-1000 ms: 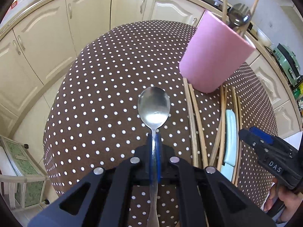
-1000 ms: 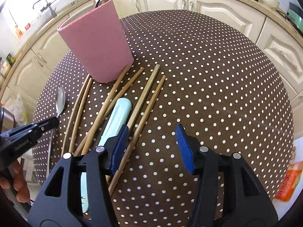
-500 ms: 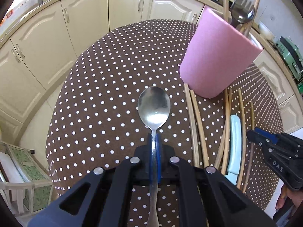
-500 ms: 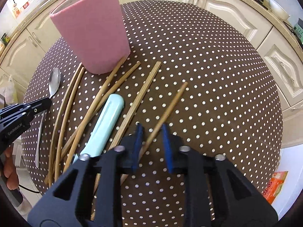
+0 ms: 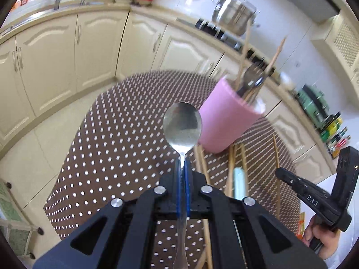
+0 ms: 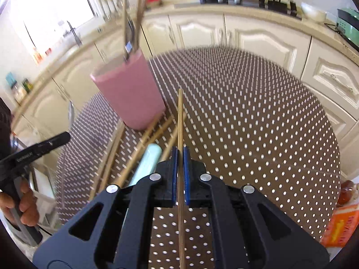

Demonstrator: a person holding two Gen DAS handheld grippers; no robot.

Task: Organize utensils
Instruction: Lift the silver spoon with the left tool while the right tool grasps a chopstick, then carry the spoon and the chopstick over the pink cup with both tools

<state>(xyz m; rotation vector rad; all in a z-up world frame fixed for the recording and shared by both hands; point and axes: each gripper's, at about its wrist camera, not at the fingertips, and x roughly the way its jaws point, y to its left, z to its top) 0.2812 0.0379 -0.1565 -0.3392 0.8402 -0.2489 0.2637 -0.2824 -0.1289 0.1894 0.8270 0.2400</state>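
Spoon: the left gripper has its jaws clamped on the handle of the spoon, bowl pointing forward, held above the desk.
Chopstick: the right gripper has its jaws closed tight on one chopstick, its long axis running straight ahead.
Cup: the pink cup stands ahead and to the right of the spoon, ahead and to the left of the chopstick (it already holds a fork and some sticks).
Nearer: the spoon bowl looks closer to the cup wall, though neither tip is over the rim.
Desk: brown dotted cloth; more chopsticks and a pale green handle lie at the cup's foot.
Room: cream kitchen cupboards behind.
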